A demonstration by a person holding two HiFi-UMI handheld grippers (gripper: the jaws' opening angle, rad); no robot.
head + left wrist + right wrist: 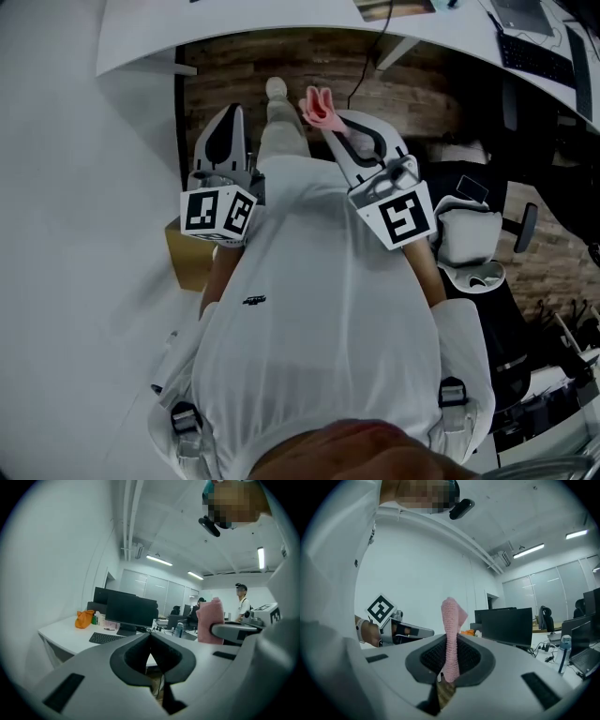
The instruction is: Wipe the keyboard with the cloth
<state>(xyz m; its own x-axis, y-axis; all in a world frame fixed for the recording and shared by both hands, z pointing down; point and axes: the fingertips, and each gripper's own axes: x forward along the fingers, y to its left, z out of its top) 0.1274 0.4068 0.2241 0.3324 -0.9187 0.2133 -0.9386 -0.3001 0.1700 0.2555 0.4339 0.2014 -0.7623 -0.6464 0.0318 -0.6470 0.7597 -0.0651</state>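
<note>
A pink cloth (450, 630) stands upright between the jaws of my right gripper (449, 644), which is shut on it. In the head view the cloth (317, 105) sticks out past the right gripper (328, 122), held in front of my white shirt. My left gripper (150, 637) is shut with nothing in it, and it (230, 122) is level with the right one. A black keyboard (105, 638) lies on a white desk (70, 637) ahead of the left gripper, in front of dark monitors (131, 611). The cloth (210, 620) also shows at the right of the left gripper view.
An orange bag (84, 618) sits on the desk left of the monitors. The desk edge (281, 33) curves above a wooden floor (234, 75). Another dark keyboard (536, 58) lies at the top right. An office chair (473, 244) stands at my right. People stand in the background.
</note>
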